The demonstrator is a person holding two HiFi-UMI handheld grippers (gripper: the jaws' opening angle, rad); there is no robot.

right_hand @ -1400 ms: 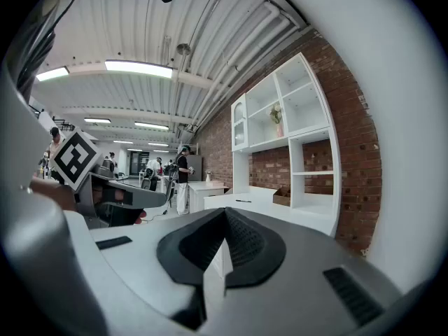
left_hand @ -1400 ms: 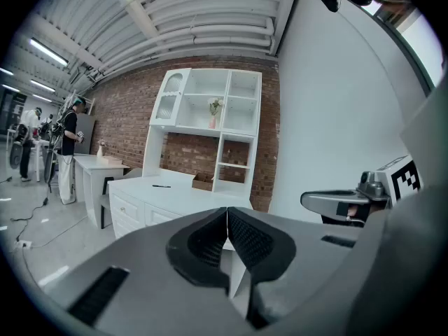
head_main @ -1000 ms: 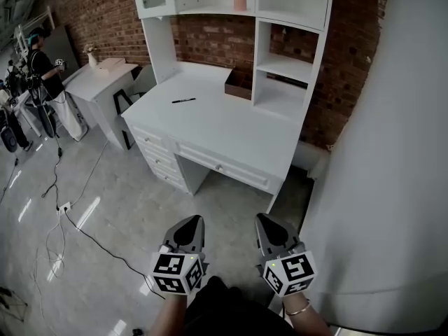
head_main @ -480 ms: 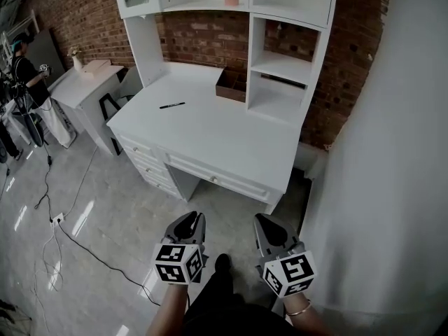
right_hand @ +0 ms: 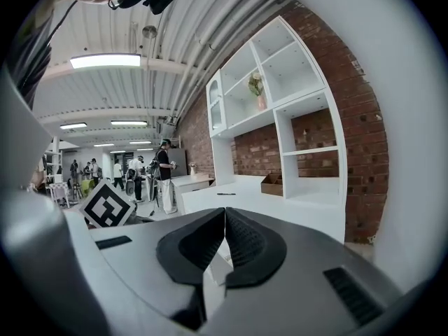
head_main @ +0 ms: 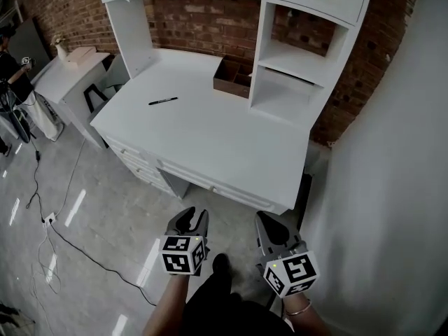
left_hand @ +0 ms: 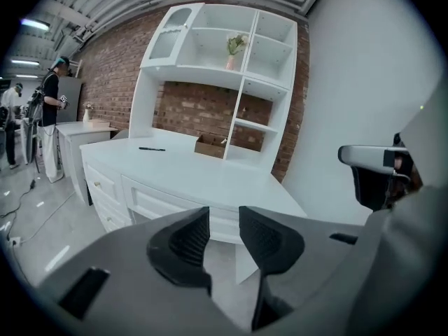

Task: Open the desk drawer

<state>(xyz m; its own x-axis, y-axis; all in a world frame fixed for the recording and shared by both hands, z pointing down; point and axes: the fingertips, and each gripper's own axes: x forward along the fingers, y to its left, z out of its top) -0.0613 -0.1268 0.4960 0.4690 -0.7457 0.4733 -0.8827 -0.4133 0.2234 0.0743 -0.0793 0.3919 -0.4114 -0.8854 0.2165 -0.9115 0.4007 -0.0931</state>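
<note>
The white desk (head_main: 210, 131) with its hutch stands ahead of me. Its long middle drawer (head_main: 210, 186) shows shut under the front edge, beside a stack of shut side drawers (head_main: 129, 158). In the left gripper view the middle drawer (left_hand: 159, 205) lies beyond my jaws. My left gripper (head_main: 187, 220) hovers over the floor short of the desk, its jaws opening with nothing between them. To its right my right gripper (head_main: 270, 224) hangs at about the same distance from the desk, shut and empty, as the right gripper view (right_hand: 225, 219) confirms.
A black pen (head_main: 163, 101) and a brown box (head_main: 231, 79) lie on the desktop. A white wall (head_main: 392, 187) runs close on the right. A small white side table (head_main: 66, 65), a person (head_main: 10, 72) and a floor cable (head_main: 63, 236) are at the left.
Both grippers and the head view have come closer to the desk. The left jaws, shut a second ago, now stand apart. The right jaws stay shut.
</note>
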